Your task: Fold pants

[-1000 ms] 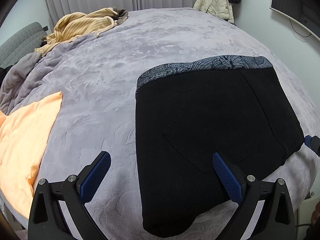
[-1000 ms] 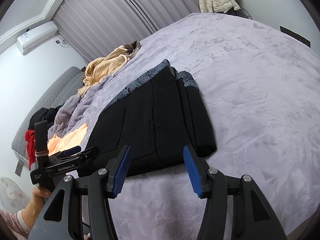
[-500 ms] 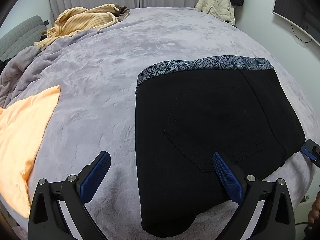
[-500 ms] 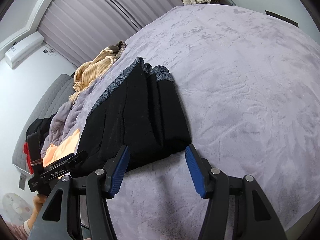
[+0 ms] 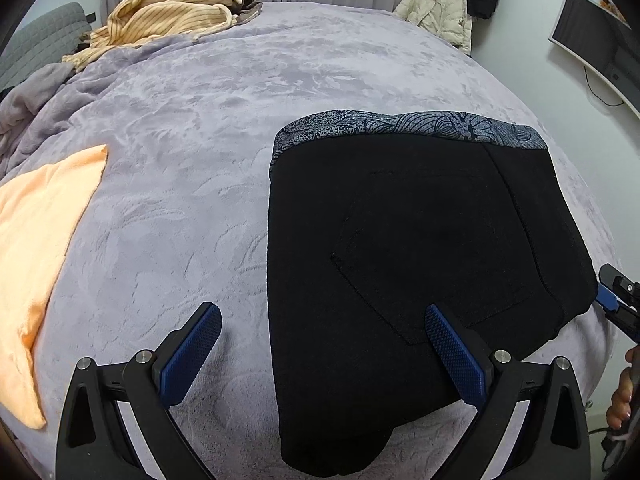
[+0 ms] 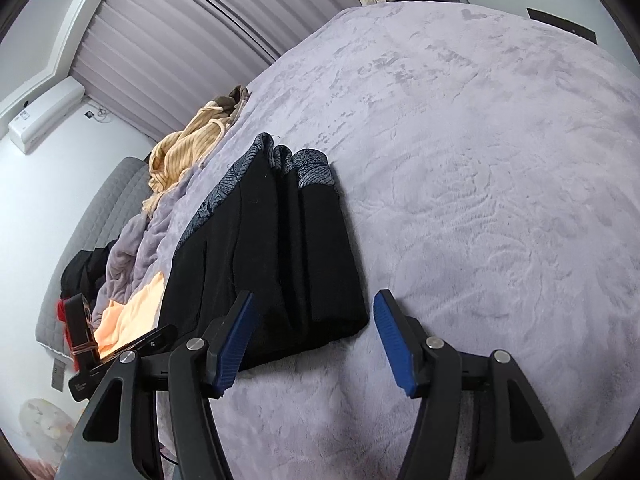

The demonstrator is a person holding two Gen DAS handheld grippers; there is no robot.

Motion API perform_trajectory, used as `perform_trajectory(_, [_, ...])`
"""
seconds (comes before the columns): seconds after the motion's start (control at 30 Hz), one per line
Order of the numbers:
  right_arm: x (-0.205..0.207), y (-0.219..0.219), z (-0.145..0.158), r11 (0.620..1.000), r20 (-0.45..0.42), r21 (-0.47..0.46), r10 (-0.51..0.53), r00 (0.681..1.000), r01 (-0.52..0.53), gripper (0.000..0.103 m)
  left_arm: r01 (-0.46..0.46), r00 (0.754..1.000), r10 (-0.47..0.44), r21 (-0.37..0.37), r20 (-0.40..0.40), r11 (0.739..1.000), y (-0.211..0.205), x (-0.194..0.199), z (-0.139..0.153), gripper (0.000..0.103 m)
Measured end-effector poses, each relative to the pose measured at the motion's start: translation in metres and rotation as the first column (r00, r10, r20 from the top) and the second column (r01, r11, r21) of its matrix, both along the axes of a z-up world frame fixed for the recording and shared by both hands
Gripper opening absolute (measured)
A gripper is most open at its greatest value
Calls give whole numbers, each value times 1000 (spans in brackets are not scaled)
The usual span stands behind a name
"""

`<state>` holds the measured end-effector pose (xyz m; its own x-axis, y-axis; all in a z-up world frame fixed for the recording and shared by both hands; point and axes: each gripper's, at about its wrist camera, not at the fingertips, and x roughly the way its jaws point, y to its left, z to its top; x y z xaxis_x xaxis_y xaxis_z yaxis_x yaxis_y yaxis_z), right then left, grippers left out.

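Black pants (image 5: 420, 256) lie folded in a compact stack on the grey bed cover (image 5: 192, 136), with a grey patterned lining showing along the far edge. My left gripper (image 5: 320, 354) is open and empty, hovering over the stack's near left edge. In the right wrist view the same pants (image 6: 276, 248) show as layered folds. My right gripper (image 6: 314, 340) is open and empty at the stack's near right corner. The right gripper also shows in the left wrist view (image 5: 616, 300), at the stack's right side.
An orange cloth (image 5: 36, 252) lies at the left of the bed. A yellow striped garment (image 5: 168, 16) is heaped at the far left. A cream jacket (image 5: 440, 8) hangs on the far wall, and a monitor (image 5: 592, 44) is on the right wall.
Both grippers have stayed open and empty. The right wrist view has shifted, so the pants stack now sits nearer and more central between its fingers. The pants have not moved.
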<state>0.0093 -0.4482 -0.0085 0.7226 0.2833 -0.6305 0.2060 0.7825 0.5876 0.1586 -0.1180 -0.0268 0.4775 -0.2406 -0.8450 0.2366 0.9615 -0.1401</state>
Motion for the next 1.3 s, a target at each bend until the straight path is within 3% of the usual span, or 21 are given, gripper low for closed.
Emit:
perform_trajectory(0.17, [5,0,-4,1000,-11,20,15,1000,-15,65,15,998,-19,-74,-57,997,7,7,-1,102])
perform_trajectory(0.27, [6,-1,-2,1000,-14,11,25,1000,-25,65,48,991,-71,-195,-113,980,13,12,1,102])
perform_trajectory(0.37, [12,-5,1,999,-12,23,47,999,-46,65,65,990,-96,-273,-103,960,19,19,10,102])
perform_trajectory(0.5, [33,-15,-1,982,0,123,143,990,-141,72,118,986,-147,-285,-80,951,17,37,15,102])
perform_trajectory(0.67, [61,-25,-15,952,-13,212,229,973,-221,74,89,966,-164,-338,-202,937,21,55,-16,102])
perform_trajectory(0.9, [98,-17,-19,917,-59,194,365,929,-348,75,106,957,-198,-378,-213,920,9,73,-26,102])
perform_trajectory(1.03, [124,-13,-38,910,-97,234,372,923,-342,74,155,946,-236,-328,-223,932,-6,77,-29,102])
perform_trajectory(1.13, [131,-16,-47,908,-85,285,344,935,-308,72,161,936,-255,-348,-244,924,-7,80,-32,102])
perform_trajectory(1.23, [129,-15,-47,913,-81,277,332,940,-298,69,161,932,-269,-384,-244,909,-6,79,-33,101])
perform_trajectory(1.3, [123,-14,-42,923,-87,271,306,948,-273,61,177,926,-303,-450,-225,875,-5,75,-29,87])
